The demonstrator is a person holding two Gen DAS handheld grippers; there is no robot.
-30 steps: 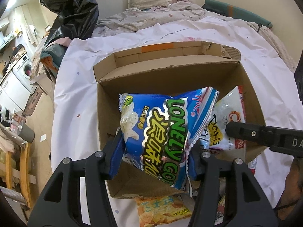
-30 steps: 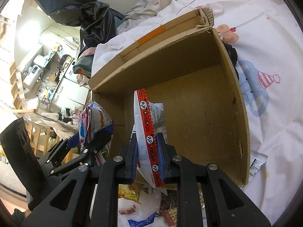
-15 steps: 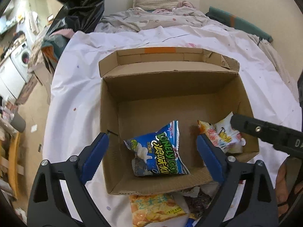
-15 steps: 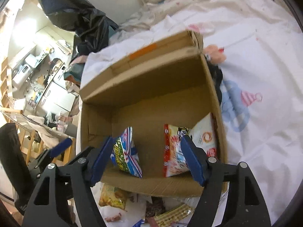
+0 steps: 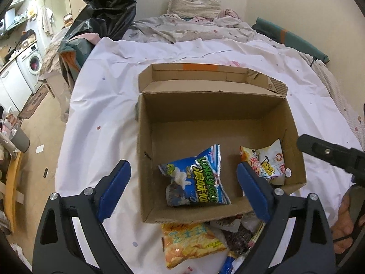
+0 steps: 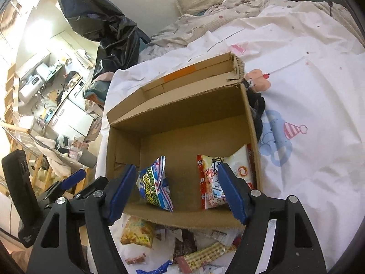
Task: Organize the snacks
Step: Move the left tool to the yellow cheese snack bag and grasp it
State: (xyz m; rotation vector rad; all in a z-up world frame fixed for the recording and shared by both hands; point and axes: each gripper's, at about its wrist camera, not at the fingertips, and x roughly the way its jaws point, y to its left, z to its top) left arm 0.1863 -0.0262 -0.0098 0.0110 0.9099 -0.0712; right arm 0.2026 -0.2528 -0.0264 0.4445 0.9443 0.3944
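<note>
An open cardboard box [image 5: 214,111] [image 6: 182,111] sits on the white bed sheet. Inside lie a blue "Lonely God" snack bag [image 5: 196,180] [image 6: 155,185] at the front left and a white and red snack bag [image 5: 264,162] [image 6: 225,173] at the front right. My left gripper [image 5: 182,187] is open and empty above the box's near edge. My right gripper [image 6: 178,187] is open and empty above the near edge too. A pile of loose snacks lies in front of the box, with an orange chip bag [image 5: 191,244] [image 6: 136,233] and a striped bar packet [image 6: 205,253].
The bed sheet [image 5: 102,118] runs to the left edge, with floor and a washing machine [image 5: 29,64] beyond. A black plastic bag [image 5: 100,6] and a pillow [image 5: 196,4] lie at the far end. A dark cloth [image 6: 257,111] lies at the box's right side.
Both grippers opened and let go of their bags, which dropped into the box. Both grippers then pulled back and up from the box.
</note>
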